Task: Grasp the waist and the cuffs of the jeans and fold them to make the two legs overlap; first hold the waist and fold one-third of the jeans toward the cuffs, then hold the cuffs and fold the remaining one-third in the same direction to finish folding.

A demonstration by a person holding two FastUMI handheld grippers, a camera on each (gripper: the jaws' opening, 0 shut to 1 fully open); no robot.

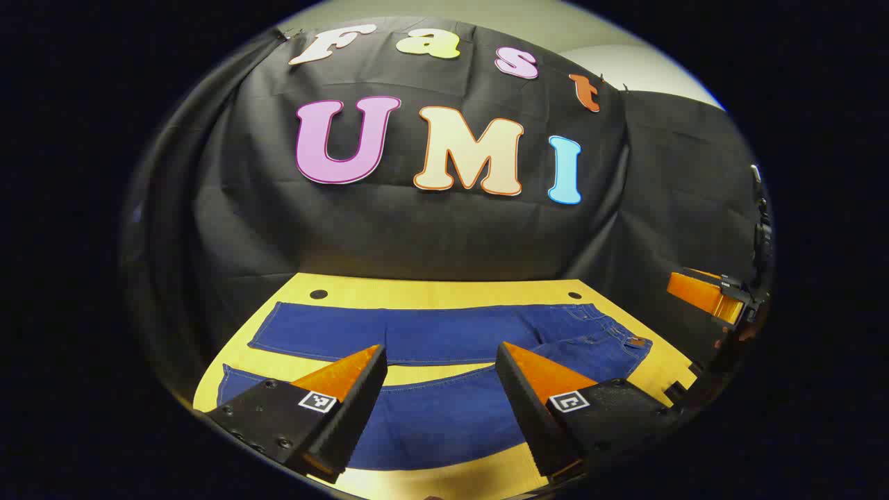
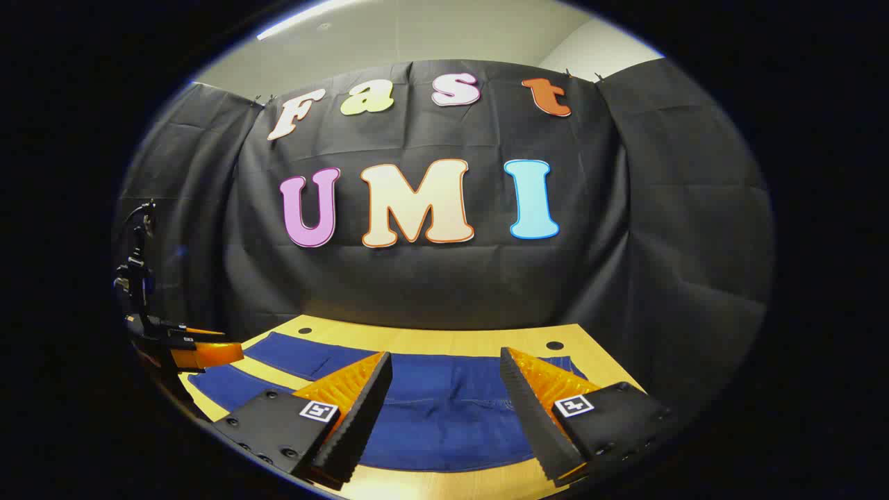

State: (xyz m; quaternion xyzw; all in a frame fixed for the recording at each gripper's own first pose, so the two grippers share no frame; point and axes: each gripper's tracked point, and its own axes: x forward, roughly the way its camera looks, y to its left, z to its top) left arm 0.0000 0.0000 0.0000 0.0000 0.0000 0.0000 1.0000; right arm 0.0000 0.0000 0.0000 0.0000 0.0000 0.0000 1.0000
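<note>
- On the worktop, the jeans lie flat, legs apart, waist toward its right edge.
- Left hand-held gripper and right hand-held gripper hover agape, empty.
- Denim looks soft and floppy; pinch waistband and cuffs.

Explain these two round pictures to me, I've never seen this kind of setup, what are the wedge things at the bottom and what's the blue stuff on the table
Each picture comes from a fisheye camera riding on a handheld two-finger gripper; a person carries one gripper in each hand. The two wedges at the bottom of each view are that gripper's own fingers.

In the left gripper view, the left gripper has its fingers spread apart, holding nothing. The right gripper view shows the right gripper the same way: open and empty. Each view also catches the other gripper off at its edge.

The blue stuff is a pair of jeans, lying flat on a yellowish table with the two legs spread apart, not yet folded. In the left gripper view the waist is at the right and the cuffs at the left. The right gripper's camera looks at the waist end of the jeans.
</note>
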